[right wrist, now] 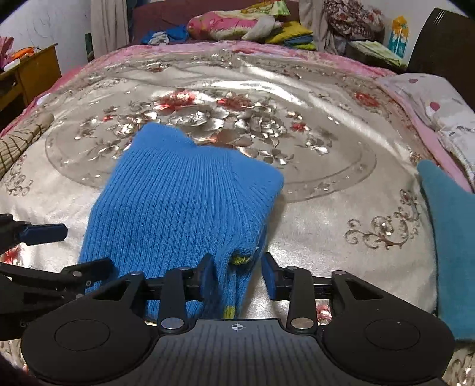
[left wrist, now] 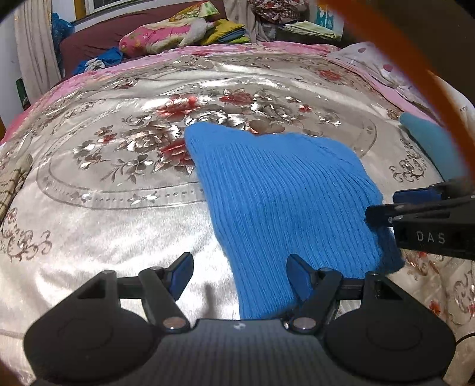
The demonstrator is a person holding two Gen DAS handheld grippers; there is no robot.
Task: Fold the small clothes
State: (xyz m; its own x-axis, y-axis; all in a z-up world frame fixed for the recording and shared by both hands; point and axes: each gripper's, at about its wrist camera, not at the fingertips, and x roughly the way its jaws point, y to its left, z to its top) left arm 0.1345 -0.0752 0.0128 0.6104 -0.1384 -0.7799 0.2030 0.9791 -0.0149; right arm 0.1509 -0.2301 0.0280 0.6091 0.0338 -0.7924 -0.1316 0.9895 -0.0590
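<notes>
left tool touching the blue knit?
Cannot tell. In the left wrist view the left tool is open; its right finger overlaps the blue knit, with no contact or gap plainly visible.

We stood in a home bedroom: a bed under a shiny floral satin bedspread point(right wrist: 311, 207), flowered pillows point(right wrist: 225, 25) heaped at twelve o'clock, a wooden side table point(right wrist: 32, 74) at ten o'clock.

I see a shiny floral bedspread point(right wrist: 311, 213) over the bed, a teal cloth point(right wrist: 448, 237) at its right edge, a checked cloth point(right wrist: 17, 145) at its left edge, and piled pillows point(right wrist: 231, 23) along the far edge.
</notes>
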